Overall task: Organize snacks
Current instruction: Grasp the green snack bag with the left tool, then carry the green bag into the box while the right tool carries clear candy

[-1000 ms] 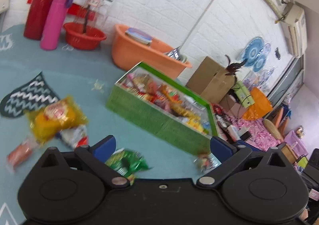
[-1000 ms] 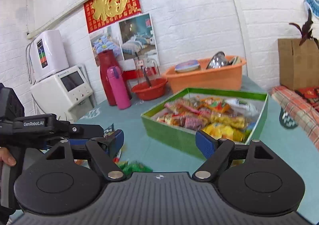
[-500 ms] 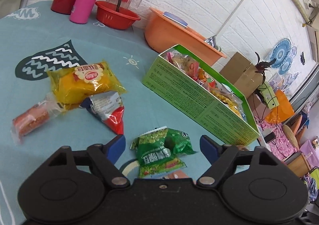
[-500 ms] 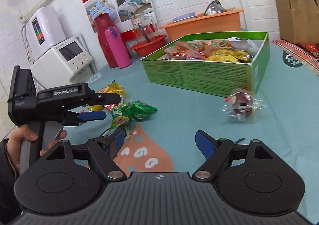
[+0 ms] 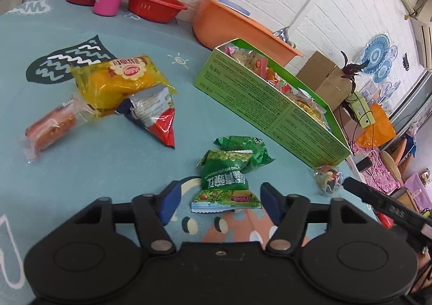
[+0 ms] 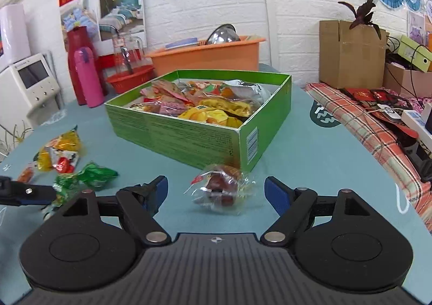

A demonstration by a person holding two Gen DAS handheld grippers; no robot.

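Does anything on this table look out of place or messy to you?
Yes. Several snacks lie loose on the teal tablecloth instead of in the green box: a yellow cake packet, a red-tipped packet, a sausage, two green pea packets, and a clear-wrapped snack by the box corner. Nothing looks spilled or torn.

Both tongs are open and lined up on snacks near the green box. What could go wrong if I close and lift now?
1. Two green packets overlap between the left tongs; you may pinch both, or only the crinkly edge, which could slip.
2. The clear-wrapped snack between the right tongs looks loose and slippery; it might squirt out.
3. The green box already looks heaped, so additions may spill.
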